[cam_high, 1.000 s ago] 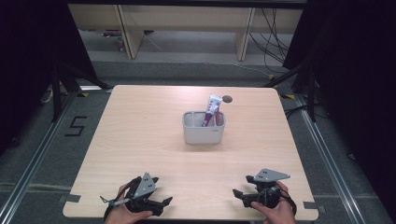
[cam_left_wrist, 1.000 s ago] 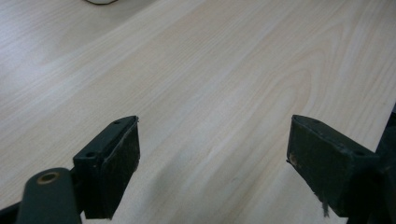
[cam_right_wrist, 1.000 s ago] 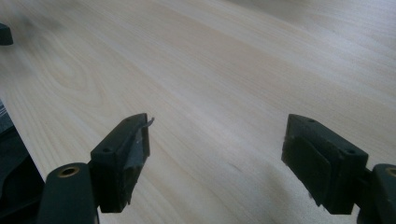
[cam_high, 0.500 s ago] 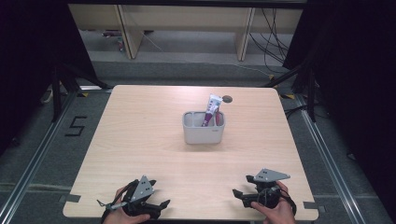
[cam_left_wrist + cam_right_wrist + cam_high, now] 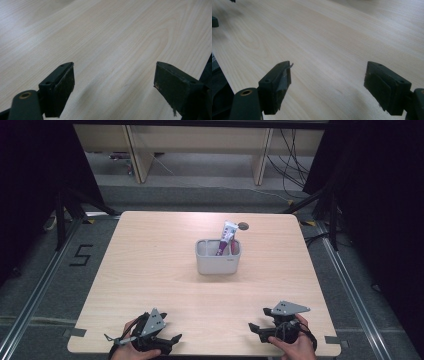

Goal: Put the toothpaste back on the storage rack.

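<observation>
I had both tools parked at the near edge of the surface (image 5: 150,250), left tool (image 5: 172,340) and right tool (image 5: 253,327) each with jaws wide apart and empty, the bin (image 5: 217,261) with a tube (image 5: 226,237) leaning in it well off toward the far side. Risk as I judged it: hands so close to the near edge could slip off, and a fast reach could tip the bin. Plenty of bare room lay between tools and bin.
</observation>
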`<state>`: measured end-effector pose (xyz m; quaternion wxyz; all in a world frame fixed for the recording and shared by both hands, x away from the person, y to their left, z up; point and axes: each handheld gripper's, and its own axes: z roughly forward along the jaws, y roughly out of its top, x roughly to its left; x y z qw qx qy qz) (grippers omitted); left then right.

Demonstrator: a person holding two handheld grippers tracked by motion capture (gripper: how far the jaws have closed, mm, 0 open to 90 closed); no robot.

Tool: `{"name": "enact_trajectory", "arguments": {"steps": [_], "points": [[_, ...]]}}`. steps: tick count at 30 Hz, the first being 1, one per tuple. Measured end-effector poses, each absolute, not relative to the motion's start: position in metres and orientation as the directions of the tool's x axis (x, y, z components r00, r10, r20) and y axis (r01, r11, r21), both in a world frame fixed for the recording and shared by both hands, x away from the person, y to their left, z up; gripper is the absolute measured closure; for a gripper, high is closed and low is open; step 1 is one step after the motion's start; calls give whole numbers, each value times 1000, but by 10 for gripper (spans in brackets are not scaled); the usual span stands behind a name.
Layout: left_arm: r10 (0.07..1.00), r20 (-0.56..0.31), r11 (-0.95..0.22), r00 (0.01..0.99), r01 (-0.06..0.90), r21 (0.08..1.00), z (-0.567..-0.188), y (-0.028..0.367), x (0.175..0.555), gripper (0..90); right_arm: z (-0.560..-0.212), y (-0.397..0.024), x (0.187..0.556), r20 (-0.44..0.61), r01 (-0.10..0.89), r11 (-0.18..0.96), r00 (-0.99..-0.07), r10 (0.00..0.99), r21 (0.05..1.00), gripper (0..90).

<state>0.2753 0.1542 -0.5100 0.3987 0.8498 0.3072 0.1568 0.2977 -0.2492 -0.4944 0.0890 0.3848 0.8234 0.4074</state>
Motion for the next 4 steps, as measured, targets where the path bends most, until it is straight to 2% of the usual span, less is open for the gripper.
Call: {"name": "enact_trajectory", "arguments": {"steps": [4], "points": [[648, 26, -495, 761, 396, 774, -510, 154, 275, 165, -494, -249, 298, 168, 561, 372, -689, 705, 740, 224]]}}
